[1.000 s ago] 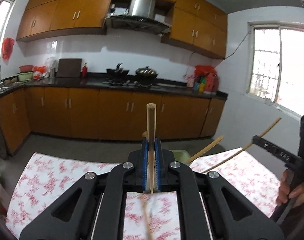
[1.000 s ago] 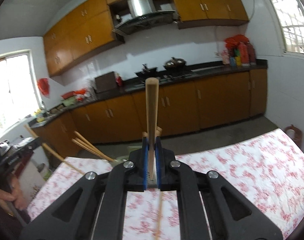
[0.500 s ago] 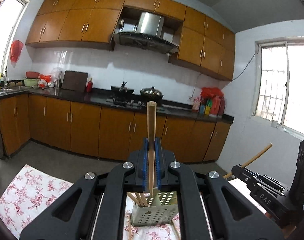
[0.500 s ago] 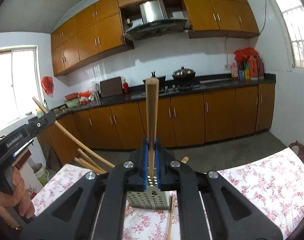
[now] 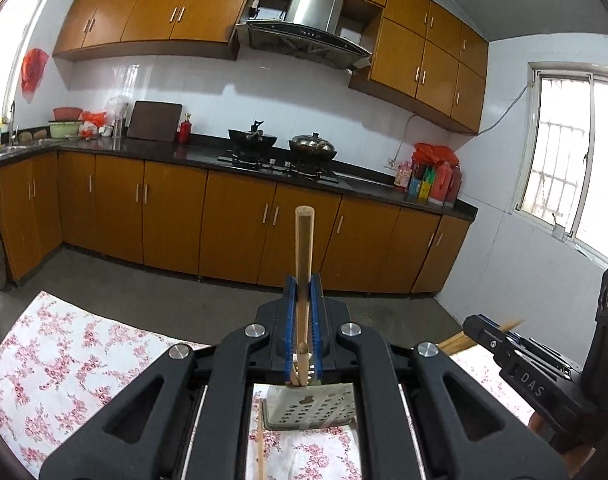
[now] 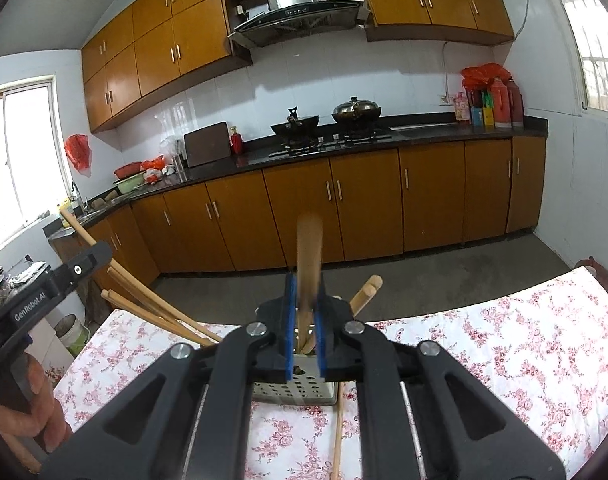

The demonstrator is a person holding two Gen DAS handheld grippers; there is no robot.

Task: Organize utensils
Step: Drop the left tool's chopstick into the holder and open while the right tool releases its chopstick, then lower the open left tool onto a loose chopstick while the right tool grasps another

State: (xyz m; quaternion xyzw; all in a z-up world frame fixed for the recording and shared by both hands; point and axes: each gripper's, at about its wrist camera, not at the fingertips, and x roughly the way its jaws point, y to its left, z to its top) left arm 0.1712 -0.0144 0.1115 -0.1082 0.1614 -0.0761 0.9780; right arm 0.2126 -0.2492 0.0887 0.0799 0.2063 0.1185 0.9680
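My left gripper (image 5: 302,286) is shut on an upright wooden chopstick (image 5: 304,248), just behind and above the perforated metal holder (image 5: 310,408). In the right wrist view my right gripper (image 6: 304,286) hangs over the same holder (image 6: 295,390). Its jaws are opening: a small gap shows beside the blurred chopstick (image 6: 308,256) that is still between the pads. Several chopsticks (image 6: 155,308) lean out of the holder to the left, and one chopstick (image 6: 366,292) leans to the right. The left gripper (image 6: 63,276) appears at the left edge, a hand under it.
A table with a red-flowered white cloth (image 6: 504,340) carries the holder. A loose chopstick (image 6: 338,432) lies on the cloth in front of the holder, seen also as the loose chopstick (image 5: 259,440). Behind the table are bare floor and brown kitchen cabinets (image 5: 231,224).
Both grippers have come closer to the holder and sunk a little; it now sits right under the fingers. The right gripper's pads have parted and its chopstick has gone blurred.
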